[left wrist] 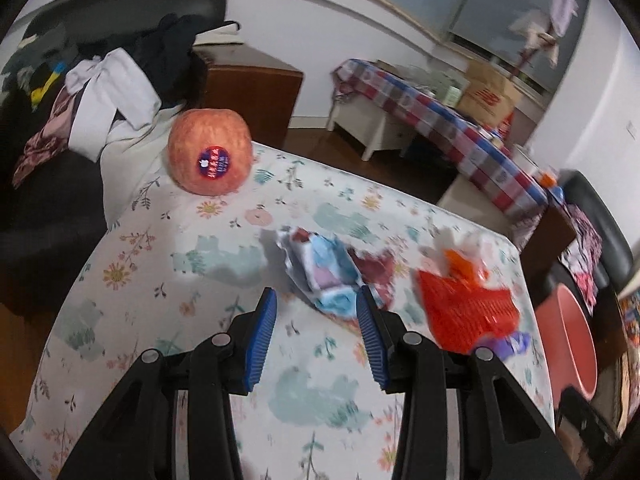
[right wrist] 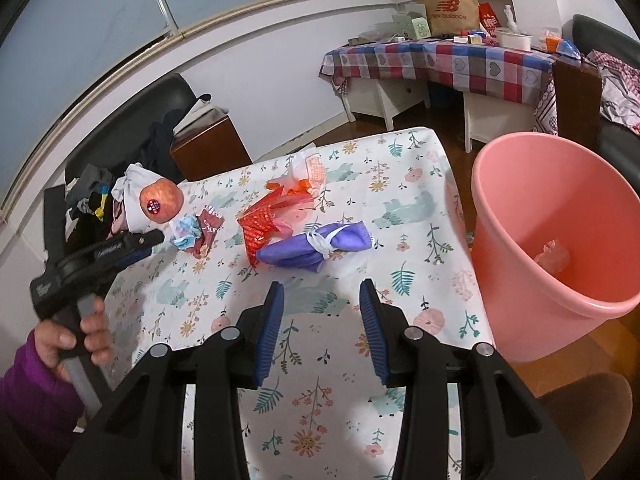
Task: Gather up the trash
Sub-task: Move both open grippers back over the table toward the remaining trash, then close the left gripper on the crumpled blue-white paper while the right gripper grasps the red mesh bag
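Left gripper (left wrist: 316,300) jaws parted, nothing clamped — aimed at the crumpled blue-and-white wrapper (left wrist: 324,268) at its 12 o'clock, lined up for a pinch. Right gripper (right wrist: 322,296) also parted, empty, idling near the pink bin (right wrist: 560,216) at 2 o'clock — presumably the drop point.

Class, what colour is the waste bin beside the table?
Pink bin, seen best from the right wrist view.
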Tool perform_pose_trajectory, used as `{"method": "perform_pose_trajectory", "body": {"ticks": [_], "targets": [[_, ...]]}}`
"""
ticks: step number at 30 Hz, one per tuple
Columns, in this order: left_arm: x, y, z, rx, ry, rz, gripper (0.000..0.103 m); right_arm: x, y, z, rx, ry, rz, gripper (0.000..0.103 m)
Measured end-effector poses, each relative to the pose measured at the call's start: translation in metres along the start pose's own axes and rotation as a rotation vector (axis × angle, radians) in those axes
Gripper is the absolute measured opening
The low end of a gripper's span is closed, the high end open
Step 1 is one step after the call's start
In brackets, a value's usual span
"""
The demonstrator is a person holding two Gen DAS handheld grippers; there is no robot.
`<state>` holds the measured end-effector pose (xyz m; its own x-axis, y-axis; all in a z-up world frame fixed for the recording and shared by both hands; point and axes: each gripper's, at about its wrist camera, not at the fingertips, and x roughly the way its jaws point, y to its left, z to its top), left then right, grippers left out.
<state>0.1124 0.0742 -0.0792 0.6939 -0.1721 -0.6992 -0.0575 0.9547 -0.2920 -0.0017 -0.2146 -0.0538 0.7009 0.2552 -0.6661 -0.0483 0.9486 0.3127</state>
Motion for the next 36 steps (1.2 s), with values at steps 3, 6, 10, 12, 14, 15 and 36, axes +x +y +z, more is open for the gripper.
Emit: {"method": "perform_pose_trajectory", "body": {"ticks": [3, 6, 10, 12, 14, 15, 36], "targets": [[0.013, 0.002, 0.007, -0.018, 0.016, 0.011, 0.041, 0.004, 0.0, 0.001, -0.002, 0.011, 0.001, 0.04], [0.025, 0.002, 0.01, -0.026, 0.047, 0.028, 0.04, 0.007, 0.002, 0.002, -0.008, 0.017, 0.007, 0.04], [0.037, 0.006, 0.006, -0.051, 0.095, 0.001, 0.027, 0.012, 0.004, 0.004, -0.018, 0.023, 0.018, 0.04], [0.037, 0.004, 0.004, -0.036, 0.089, -0.002, 0.014, 0.015, 0.004, 0.004, -0.02, 0.031, 0.026, 0.04], [0.034, 0.004, 0.003, -0.018, 0.074, -0.007, 0.005, 0.019, 0.005, 0.003, -0.021, 0.04, 0.034, 0.04], [0.031, 0.002, 0.002, -0.006, 0.067, -0.011, 0.005, 0.021, 0.006, 0.003, -0.023, 0.045, 0.039, 0.04], [-0.043, 0.001, 0.001, 0.016, -0.046, -0.193, 0.003, 0.044, 0.034, 0.038, -0.104, -0.005, 0.103, 0.04]]}}
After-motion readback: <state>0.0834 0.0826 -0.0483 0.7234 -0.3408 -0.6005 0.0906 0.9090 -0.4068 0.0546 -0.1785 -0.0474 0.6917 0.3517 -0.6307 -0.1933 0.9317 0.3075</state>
